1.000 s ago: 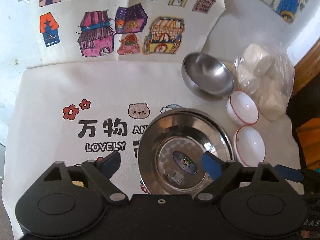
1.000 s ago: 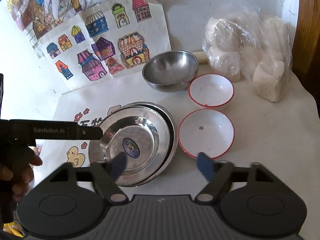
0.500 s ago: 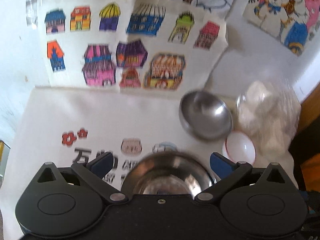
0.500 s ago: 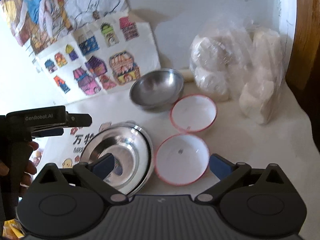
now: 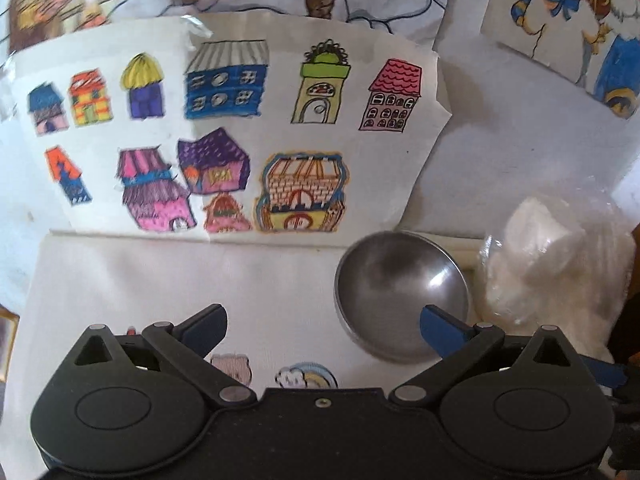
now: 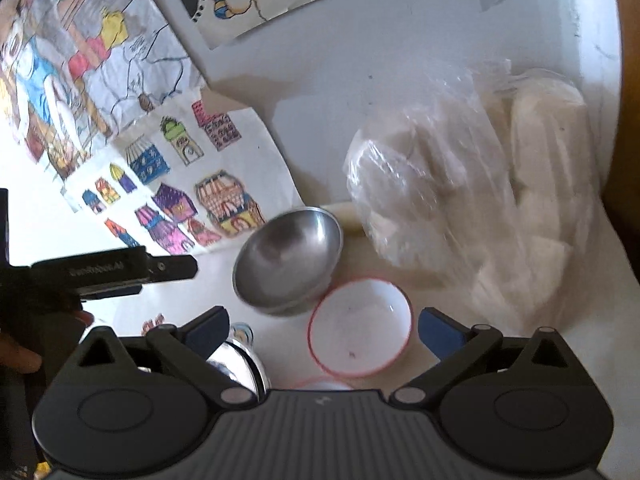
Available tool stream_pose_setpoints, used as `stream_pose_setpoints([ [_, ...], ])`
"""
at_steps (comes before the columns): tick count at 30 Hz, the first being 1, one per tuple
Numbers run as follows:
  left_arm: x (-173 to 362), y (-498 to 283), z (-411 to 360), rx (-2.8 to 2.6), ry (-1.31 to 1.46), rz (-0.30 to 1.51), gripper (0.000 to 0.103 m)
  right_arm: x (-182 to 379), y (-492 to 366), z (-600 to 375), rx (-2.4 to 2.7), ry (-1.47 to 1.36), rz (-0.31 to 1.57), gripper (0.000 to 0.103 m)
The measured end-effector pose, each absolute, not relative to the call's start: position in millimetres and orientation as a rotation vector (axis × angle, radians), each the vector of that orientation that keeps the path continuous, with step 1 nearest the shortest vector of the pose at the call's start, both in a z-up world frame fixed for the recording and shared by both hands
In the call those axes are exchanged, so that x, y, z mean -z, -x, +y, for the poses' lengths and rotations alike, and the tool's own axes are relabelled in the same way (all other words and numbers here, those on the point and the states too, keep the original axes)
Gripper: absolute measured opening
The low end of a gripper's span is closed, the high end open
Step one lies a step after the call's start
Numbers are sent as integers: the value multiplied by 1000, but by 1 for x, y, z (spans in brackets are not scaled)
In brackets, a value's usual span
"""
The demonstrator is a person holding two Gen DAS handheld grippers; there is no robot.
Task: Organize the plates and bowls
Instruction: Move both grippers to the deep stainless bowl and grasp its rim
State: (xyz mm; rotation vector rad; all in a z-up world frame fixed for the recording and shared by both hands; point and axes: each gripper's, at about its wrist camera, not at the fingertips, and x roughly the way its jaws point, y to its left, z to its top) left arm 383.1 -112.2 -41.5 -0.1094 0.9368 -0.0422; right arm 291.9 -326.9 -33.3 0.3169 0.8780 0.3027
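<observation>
Both grippers, left gripper (image 5: 322,322) and right gripper (image 6: 323,323), gape wide and empty. Neither grips the steel bowl (image 5: 400,292) or white bowl (image 6: 360,330), probably because sorting awaits.

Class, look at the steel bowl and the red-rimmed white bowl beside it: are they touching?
Cannot tell. In the right wrist view the steel bowl overlaps the white bowl's rim, hiding any gap or contact.

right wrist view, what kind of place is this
Probably a home, at a table against a wall: children's coloured drawings pinned up, a steel bowl and a red-rimmed white bowl on a printed cloth, a plastic bag alongside.
</observation>
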Motion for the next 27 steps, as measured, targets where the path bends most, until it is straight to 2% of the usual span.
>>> stream_pose_setpoints([
  [6, 57, -420, -114, 43, 116, 1008, 102, 44, -321, -320, -347, -349, 878, 89],
  [13, 73, -449, -119, 53, 71, 1049, 102, 63, -351, -311, -365, -352, 895, 82],
  [16, 79, -455, -120, 54, 72, 1071, 95, 69, -357, -304, -356, -304, 885, 77],
  [18, 83, -458, -122, 55, 68, 1090, 94, 72, -361, -298, -345, -268, 888, 72],
  [21, 87, -461, -126, 60, 60, 1104, 94, 78, -367, -293, -332, -239, 893, 69],
  [27, 94, -466, -130, 62, 65, 1130, 87, 85, -376, -286, -332, -204, 910, 60],
])
